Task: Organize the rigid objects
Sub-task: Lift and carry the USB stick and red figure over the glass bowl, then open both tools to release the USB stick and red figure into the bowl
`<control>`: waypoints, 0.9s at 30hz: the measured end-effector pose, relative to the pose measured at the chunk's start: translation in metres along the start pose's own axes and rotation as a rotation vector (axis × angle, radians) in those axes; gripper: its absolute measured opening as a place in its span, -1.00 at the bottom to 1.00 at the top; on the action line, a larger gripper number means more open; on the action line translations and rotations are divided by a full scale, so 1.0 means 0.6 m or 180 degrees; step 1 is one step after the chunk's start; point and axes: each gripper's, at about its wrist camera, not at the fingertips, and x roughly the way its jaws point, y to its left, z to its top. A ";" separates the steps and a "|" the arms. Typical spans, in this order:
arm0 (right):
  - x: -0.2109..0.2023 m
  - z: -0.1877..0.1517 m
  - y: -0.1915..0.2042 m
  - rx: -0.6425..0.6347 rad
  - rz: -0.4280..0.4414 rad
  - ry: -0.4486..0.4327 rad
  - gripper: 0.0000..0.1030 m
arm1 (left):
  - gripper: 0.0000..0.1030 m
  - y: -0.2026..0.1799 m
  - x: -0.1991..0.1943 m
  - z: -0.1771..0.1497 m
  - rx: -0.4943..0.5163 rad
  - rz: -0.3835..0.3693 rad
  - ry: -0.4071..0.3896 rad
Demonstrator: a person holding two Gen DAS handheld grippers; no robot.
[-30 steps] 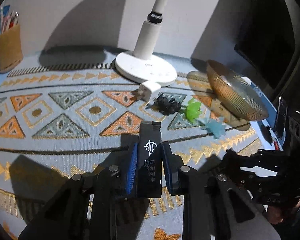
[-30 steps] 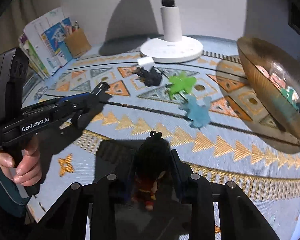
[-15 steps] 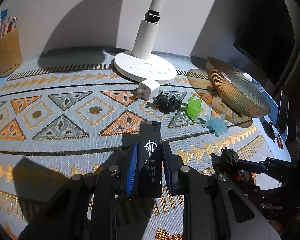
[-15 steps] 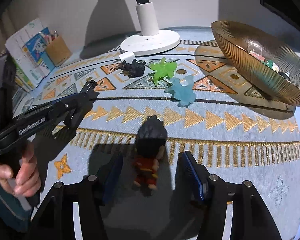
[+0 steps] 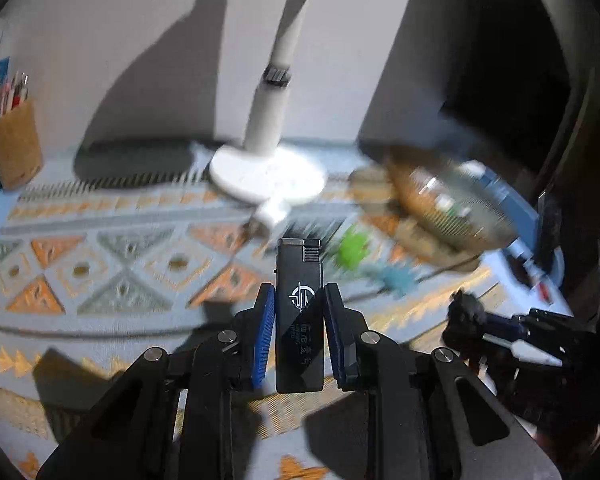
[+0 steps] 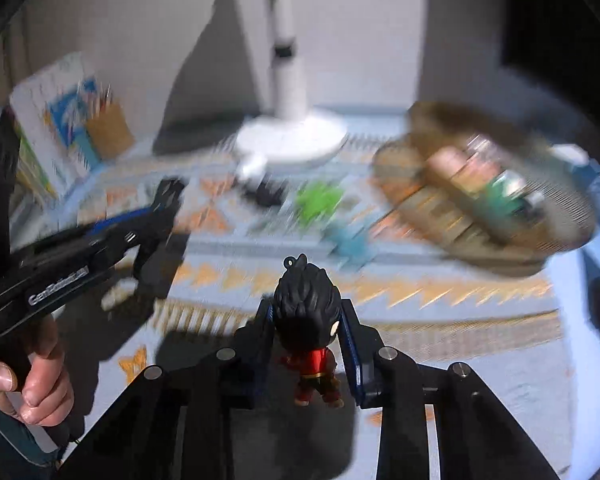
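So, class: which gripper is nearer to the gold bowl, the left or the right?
Right. The right gripper, shut on the black-haired figurine, sits just short of the gold bowl. The left gripper, holding the black lighter, sits farther left, toward the middle of the mat.

Motion blur smears the bowl [image 6: 496, 196] and its contents, unidentifiable; rug [image 5: 100, 264] pattern is smeared too.

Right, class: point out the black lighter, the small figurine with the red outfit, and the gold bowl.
Black lighter [image 5: 299, 312]: left wrist view, on its white logo.
Figurine [image 6: 306, 312]: right wrist view, on its black hair.
Gold bowl [image 6: 452, 216]: right wrist view, blurred, on its ribbed outer wall.
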 end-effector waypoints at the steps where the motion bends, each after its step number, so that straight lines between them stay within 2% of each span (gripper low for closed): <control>1: -0.022 0.010 -0.018 0.0060 -0.0030 -0.0117 -0.41 | -0.59 -0.014 -0.015 0.020 0.0041 -0.0029 -0.0090; 4: -0.101 0.047 -0.091 0.0318 -0.0169 -0.0537 -0.41 | -0.59 -0.054 -0.045 0.068 0.0159 -0.0133 -0.0288; 9: -0.207 0.101 -0.193 0.0659 -0.0518 -0.1151 -0.41 | -0.59 -0.151 -0.067 0.157 0.0412 -0.0447 -0.0541; 14: -0.251 0.145 -0.268 0.0934 -0.0781 -0.1418 -0.41 | -0.59 -0.238 -0.032 0.209 0.0559 -0.0765 -0.0514; 16: -0.245 0.156 -0.289 0.1018 -0.0801 -0.1404 -0.41 | -0.59 -0.264 -0.003 0.221 0.0586 -0.0851 -0.0436; 19: -0.204 0.165 -0.324 0.1160 -0.0794 -0.1218 -0.41 | -0.59 -0.295 0.071 0.225 0.0576 -0.0968 -0.0158; 24: -0.114 0.149 -0.369 0.1387 -0.0715 -0.0783 -0.41 | -0.59 -0.319 0.190 0.192 0.0563 -0.0929 0.0327; 27: -0.064 0.134 -0.390 0.1498 -0.0673 -0.0552 -0.41 | -0.59 -0.326 0.237 0.172 0.0556 -0.0890 0.0526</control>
